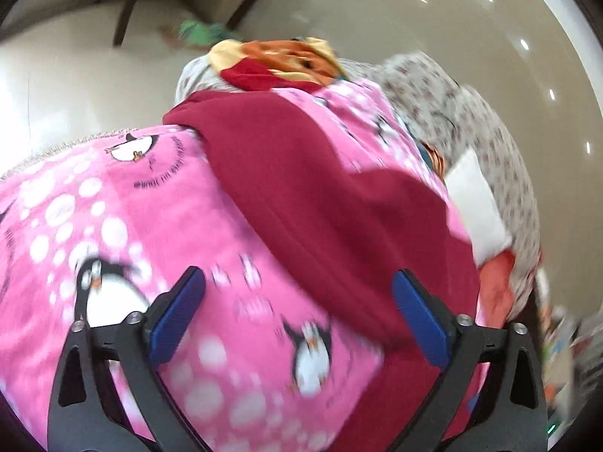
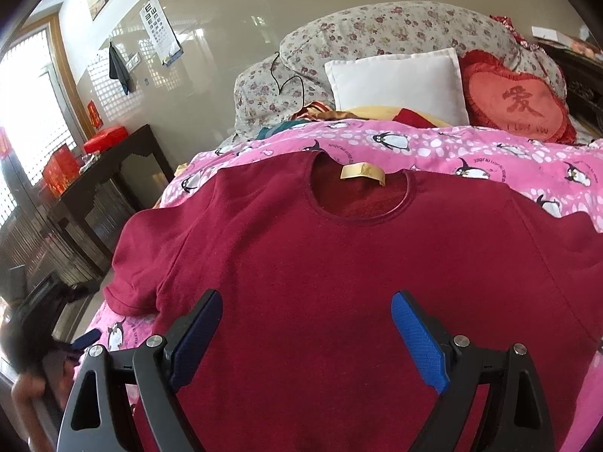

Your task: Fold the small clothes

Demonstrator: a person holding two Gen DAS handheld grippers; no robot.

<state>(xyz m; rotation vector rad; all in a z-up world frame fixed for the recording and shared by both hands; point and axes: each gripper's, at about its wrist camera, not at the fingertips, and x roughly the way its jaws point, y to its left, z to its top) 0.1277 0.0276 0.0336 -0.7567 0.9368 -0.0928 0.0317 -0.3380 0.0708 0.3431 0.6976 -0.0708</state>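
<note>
The red shirt (image 2: 339,263) lies flat beneath the open right hand-held gripper (image 2: 305,335).

A bed carried everything, covered by a pink penguin-print blanket (image 2: 471,150) that spread across it. A dark red shirt (image 2: 339,282) lay flat on the blanket, neckline toward 12 o'clock, one sleeve reaching toward 9 o'clock near the bed's edge. At 12 o'clock, beyond the blanket, a floral quilt (image 2: 377,26) was heaped at the head; a white pillow (image 2: 399,83) leaned against it, with a red heart cushion (image 2: 516,109) just beside it at 2 o'clock.
</note>
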